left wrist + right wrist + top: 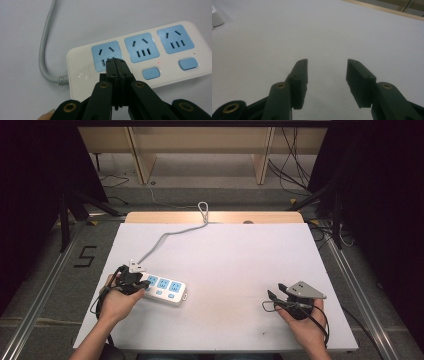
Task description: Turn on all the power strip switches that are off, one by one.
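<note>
A: Nearest the lens in the left gripper view are the black jaws of the left gripper (116, 62), pressed flat together with nothing between them, tips resting on the first blue socket (107, 53) of the white power strip (136, 53).

B: So it's poking, not gripping?

A: That's my reading. With the jaws closed to a point, it looks set to press something, likely the switch button (150, 73) just beside it, where a small red light glows. The next move would call for a short shift along the strip and a gentle push straight down.

B: And the other hand?

A: The right gripper (274, 296) hangs over bare desk (225, 255), well apart from the strip; in the right gripper view its jaws stand apart with a clear gap and hold nothing.

B: Room to move?

A: Plenty. The strip lies near the desk's left front, its grey cord (165, 237) running off over the far edge. The strip's left end sits near the desk's side edge, so a hard shove could slide it.
</note>
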### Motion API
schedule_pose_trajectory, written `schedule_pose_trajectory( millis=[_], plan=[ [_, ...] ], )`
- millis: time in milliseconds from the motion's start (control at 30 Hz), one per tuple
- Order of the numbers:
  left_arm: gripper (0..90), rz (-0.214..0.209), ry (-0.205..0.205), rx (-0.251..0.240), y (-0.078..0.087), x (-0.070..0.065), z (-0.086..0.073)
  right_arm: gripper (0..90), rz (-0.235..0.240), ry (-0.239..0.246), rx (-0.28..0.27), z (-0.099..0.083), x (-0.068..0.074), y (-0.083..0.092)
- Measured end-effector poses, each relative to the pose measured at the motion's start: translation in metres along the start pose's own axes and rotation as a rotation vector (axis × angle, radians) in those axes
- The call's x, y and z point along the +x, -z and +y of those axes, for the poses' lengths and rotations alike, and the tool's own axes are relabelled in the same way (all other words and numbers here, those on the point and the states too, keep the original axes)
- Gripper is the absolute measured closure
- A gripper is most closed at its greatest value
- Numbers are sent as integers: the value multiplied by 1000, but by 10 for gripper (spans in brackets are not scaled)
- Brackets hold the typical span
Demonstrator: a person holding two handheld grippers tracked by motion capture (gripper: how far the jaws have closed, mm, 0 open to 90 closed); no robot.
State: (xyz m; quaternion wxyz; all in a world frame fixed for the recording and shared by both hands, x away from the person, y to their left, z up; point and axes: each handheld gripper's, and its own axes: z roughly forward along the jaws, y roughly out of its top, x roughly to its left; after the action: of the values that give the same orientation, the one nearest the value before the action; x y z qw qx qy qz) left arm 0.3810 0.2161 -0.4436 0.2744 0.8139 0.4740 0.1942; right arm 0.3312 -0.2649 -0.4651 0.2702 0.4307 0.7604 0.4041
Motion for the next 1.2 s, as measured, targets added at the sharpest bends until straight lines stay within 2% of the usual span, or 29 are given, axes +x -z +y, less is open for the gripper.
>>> schedule_pose_trajectory(
  millis=[633,1200],
  plan=[
    [896,-44,-20,4,7,-11,8,527,3,6,4,0,0,0],
    [896,-66,-32,5,5,-19,15,526,2,5,6,0,0,0]
  ],
)
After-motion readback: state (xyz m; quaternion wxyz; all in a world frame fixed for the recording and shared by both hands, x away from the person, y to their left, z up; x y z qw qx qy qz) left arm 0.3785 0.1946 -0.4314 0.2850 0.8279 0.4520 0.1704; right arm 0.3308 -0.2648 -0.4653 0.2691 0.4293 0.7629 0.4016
